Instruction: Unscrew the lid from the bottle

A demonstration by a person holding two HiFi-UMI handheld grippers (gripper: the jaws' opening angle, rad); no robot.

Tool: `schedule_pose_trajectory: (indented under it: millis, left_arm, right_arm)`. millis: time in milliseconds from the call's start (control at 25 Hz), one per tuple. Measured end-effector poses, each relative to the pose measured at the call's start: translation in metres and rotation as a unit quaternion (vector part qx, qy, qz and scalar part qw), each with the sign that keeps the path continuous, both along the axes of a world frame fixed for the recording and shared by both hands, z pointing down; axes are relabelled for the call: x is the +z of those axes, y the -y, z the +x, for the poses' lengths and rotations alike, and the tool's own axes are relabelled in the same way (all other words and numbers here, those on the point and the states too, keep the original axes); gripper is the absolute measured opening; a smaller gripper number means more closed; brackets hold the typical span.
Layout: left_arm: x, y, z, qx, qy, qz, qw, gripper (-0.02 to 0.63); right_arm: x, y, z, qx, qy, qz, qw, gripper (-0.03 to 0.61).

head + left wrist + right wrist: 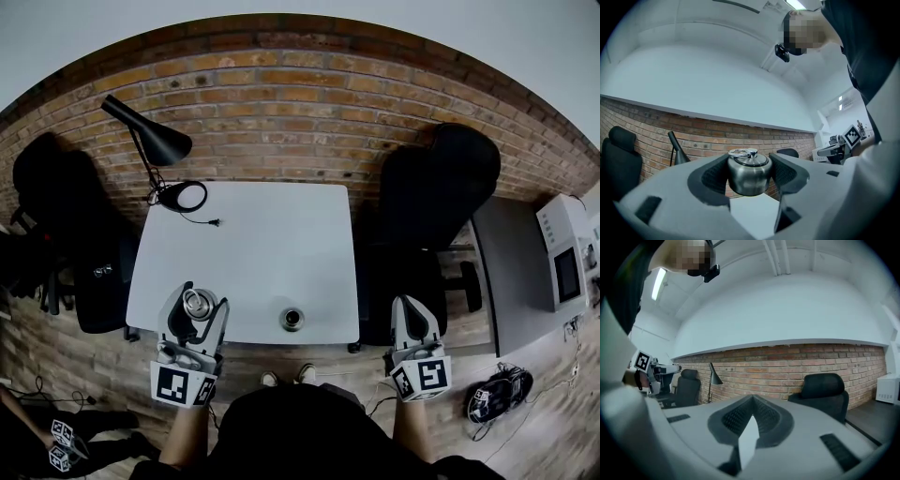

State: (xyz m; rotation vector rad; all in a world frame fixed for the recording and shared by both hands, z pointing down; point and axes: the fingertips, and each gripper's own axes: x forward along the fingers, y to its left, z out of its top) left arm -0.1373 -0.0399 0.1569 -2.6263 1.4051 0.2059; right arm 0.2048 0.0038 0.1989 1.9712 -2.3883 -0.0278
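Note:
My left gripper (201,300) is shut on a short steel bottle (196,305), held upright above the front left corner of the white table (253,234). In the left gripper view the bottle (749,178) sits between both dark pads, with a ringed lid (747,156) on top and its rounded base hanging free. My right gripper (410,306) hovers off the table's right front corner. Its jaws are shut with nothing between them (752,403). A small round metal piece (292,319) with a dark centre stands near the table's front edge; I cannot tell what it is.
A black desk lamp (155,141) stands at the table's back left, its cord trailing onto the top. Black office chairs flank the table on the left (56,187) and right (441,187). A grey counter with a white appliance (562,258) is at the far right. A brick wall lies behind.

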Motion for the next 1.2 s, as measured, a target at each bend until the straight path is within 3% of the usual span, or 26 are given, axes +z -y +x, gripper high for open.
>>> schedule_pose_trajectory:
  millis: [320, 1040, 1200]
  left_arm:
    - [-0.001, -0.006, -0.003, 0.001, -0.001, 0.003, 1.0000, 0.264]
    - [0.006, -0.014, -0.024, -0.002, -0.003, -0.013, 0.9999, 0.264]
    - [0.001, -0.013, -0.025, 0.003, -0.010, -0.001, 0.9999, 0.264]
  right_arm:
    - [-0.009, 0.002, -0.023, -0.035, -0.034, 0.020, 0.999, 0.013]
    - [-0.009, 0.013, -0.056, -0.058, -0.037, 0.020, 0.997, 0.013]
    - [-0.011, 0.016, -0.061, -0.062, -0.039, 0.022, 0.997, 0.013]
